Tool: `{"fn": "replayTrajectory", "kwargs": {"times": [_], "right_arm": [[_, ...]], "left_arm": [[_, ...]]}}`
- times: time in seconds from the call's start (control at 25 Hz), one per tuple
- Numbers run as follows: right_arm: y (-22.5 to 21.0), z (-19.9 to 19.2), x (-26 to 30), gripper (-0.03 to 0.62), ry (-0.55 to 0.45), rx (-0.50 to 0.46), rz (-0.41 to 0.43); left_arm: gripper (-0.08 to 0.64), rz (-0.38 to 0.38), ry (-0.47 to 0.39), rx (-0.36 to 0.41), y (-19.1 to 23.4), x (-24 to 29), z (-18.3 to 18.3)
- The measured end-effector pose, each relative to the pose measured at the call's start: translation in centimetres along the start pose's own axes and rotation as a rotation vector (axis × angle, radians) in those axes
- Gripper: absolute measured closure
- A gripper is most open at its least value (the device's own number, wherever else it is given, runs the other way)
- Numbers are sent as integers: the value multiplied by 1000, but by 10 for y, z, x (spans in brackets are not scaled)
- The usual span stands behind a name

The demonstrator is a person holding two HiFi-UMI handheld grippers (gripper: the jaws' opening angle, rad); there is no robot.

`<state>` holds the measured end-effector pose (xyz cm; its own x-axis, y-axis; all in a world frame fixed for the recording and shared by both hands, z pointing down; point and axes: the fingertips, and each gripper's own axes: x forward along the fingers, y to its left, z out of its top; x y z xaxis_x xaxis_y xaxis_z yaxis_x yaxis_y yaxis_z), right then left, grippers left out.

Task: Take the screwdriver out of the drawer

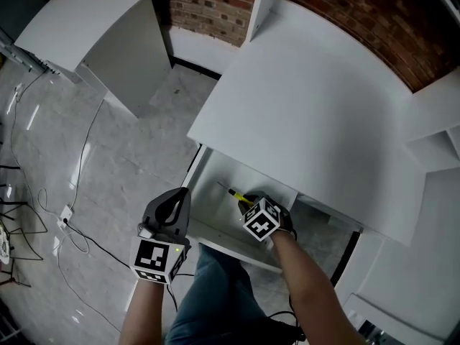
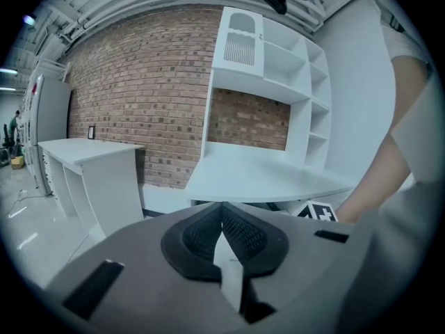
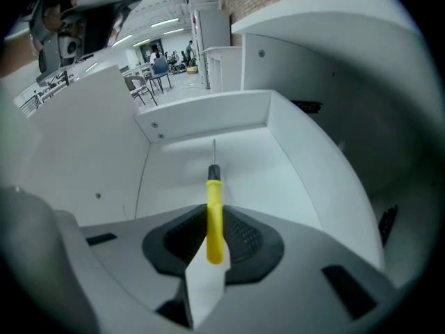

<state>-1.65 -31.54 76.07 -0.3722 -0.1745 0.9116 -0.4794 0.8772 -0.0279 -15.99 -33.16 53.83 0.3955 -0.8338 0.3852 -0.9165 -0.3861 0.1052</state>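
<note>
screwdriver [image 3: 214,193]: in the drawer [image 3: 278,176], tip toward its back wall
right gripper [image 3: 215,236]: pinched down on the yellow handle
left gripper [image 2: 222,234]: jaws together, empty, parked by the drawer front
how-to: I'd lift it straight up and level, clear of the desk [image 1: 309,113] overhang

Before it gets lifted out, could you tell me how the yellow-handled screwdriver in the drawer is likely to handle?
The screwdriver is slim with a thin shaft, so probably light and stiff. Its smooth round handle, pinched by the right gripper, might swivel or slip. If dropped, it would likely roll on the flat drawer floor.
</note>
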Motion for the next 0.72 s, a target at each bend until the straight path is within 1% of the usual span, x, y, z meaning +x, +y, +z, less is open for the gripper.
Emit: {"fn": "replayTrajectory", "kwargs": {"times": [0.24,0.32,0.52,0.72], "right_arm": [[9,36,-64,515,-120,-34,-12],[13,46,-88,515,-157,-26,-12],[20,63,-146,515,-220,-39,-42],[20,76,-198,515,-319,-36,-79]], "left_arm": [[546,-5,-27,18,-11,-16,25],[546,1,-41,23,-13,-22,35],[546,7,-84,23,-15,-36,61],[546,19,-120,43,-16,-47,83]]}}
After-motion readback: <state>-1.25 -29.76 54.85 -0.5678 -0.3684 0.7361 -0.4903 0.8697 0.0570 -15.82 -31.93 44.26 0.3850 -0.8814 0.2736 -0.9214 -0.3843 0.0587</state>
